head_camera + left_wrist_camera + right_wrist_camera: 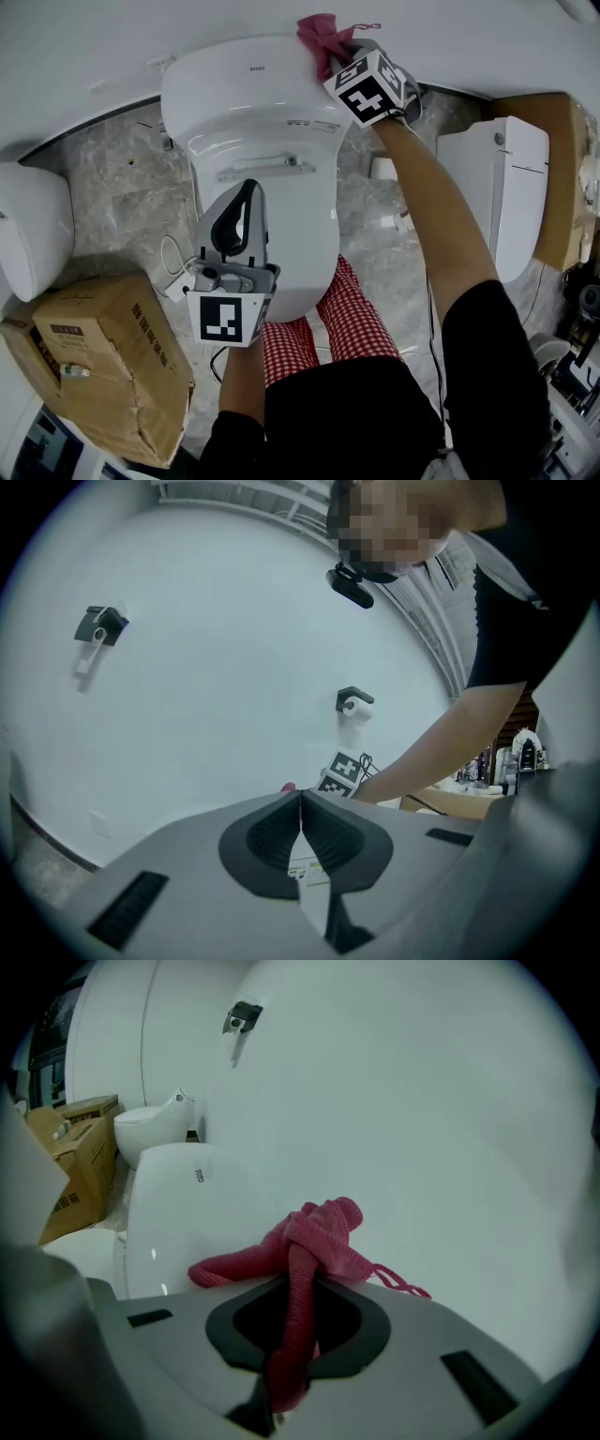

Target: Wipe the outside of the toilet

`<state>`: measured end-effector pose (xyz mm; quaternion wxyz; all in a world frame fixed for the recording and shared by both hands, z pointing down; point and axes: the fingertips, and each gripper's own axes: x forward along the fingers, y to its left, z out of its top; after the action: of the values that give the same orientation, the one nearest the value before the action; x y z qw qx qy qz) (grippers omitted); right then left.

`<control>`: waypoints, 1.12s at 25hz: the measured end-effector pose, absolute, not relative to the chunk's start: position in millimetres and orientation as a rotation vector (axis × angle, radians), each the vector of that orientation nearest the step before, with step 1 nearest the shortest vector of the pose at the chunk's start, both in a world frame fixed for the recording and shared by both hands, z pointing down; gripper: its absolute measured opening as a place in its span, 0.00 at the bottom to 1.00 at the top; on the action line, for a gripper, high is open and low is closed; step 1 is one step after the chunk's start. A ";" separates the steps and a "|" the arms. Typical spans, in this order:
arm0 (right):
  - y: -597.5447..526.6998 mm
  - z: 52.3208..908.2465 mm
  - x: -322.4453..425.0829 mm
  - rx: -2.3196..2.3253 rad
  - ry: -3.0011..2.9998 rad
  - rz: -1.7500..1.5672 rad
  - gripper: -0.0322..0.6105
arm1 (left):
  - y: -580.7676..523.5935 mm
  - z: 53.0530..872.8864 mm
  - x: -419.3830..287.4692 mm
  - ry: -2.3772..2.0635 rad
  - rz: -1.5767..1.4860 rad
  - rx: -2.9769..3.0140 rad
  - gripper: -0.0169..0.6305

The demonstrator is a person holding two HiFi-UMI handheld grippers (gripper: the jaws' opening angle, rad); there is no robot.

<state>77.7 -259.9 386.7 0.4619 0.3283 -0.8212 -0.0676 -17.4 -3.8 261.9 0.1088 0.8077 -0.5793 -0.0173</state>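
Over toilet, outstretched right gripper clamps cloth.

The toilet stands close against the wall, leaving only a tight corner behind its tank, and the right hand-held gripper with the pink cloth fills that corner. Left of the bowl the floor lies open up to a second white fixture and a cardboard box; a white cable lies beside the bowl. On the right a narrower strip of floor runs between the toilet and another white unit. The person's checked trouser legs block the front.
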 end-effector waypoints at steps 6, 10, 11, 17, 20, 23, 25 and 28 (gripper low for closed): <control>-255.8 390.0 90.4 0.794 -2.009 -0.114 0.14 | -8.0 265.3 -11.5 -1.683 -0.039 2.379 0.04; -259.6 393.4 99.3 0.838 -2.032 -0.099 0.14 | -11.0 267.1 -5.8 -1.669 -0.027 2.384 0.04; -260.3 394.5 101.4 0.845 -2.035 -0.096 0.14 | -11.7 267.7 -4.0 -1.663 -0.030 2.386 0.04; -262.1 400.6 112.4 0.874 -2.049 -0.073 0.13 | -15.2 278.3 3.0 -1.639 0.004 2.380 0.04; -261.8 403.4 116.6 0.888 -2.058 -0.056 0.13 | -19.1 277.9 9.8 -1.618 -0.014 2.395 0.04; -261.6 405.0 119.1 0.892 -2.063 -0.040 0.14 | -22.3 276.1 15.9 -1.603 -0.035 2.412 0.04; -261.6 405.7 120.8 0.897 -2.067 -0.031 0.14 | -22.6 279.2 17.9 -1.594 -0.013 2.407 0.04; -261.4 407.5 122.9 0.903 -2.072 -0.022 0.14 | -23.3 282.7 20.2 -1.585 0.000 2.406 0.04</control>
<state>122.9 -261.4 407.5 0.4266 0.3612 -0.8291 -0.0089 20.2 -23.3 282.7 0.1301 0.8280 -0.5454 -0.0001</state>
